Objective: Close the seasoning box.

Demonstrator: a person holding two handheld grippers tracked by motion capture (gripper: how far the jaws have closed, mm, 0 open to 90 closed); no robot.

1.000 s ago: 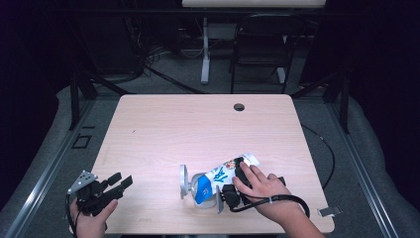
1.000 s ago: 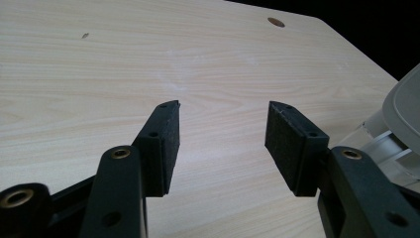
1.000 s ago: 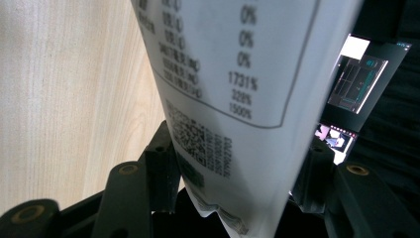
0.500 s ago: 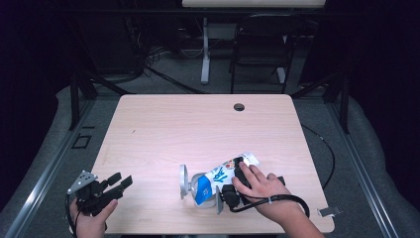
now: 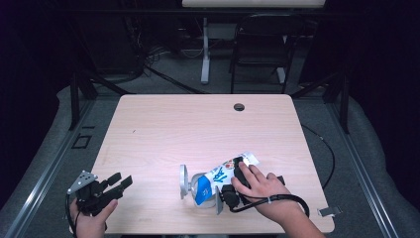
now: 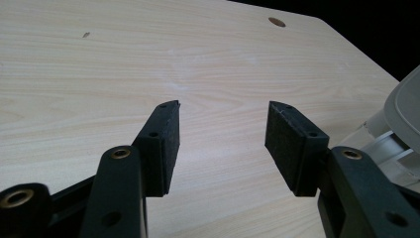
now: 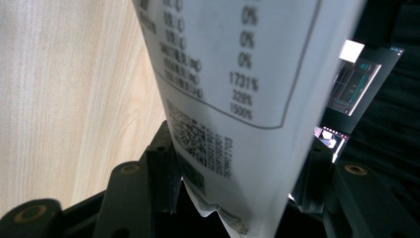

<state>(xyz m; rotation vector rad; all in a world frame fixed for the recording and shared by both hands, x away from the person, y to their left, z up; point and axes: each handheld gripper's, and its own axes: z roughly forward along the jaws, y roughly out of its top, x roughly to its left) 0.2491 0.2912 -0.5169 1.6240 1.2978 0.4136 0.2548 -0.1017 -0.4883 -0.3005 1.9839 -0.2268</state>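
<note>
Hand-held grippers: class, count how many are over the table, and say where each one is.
2. The left hand-held gripper is at the table's near left corner; the right hand-held gripper is at the near edge, around a pouch.

Light fell from above onto the pale table, which stood bright against a near-black room. The high view was soft and low in detail. In the left gripper view the pads were sharp, with faint glare on the wood beyond them. In the right gripper view the pouch between the jaws was dim, its print blurred.
</note>
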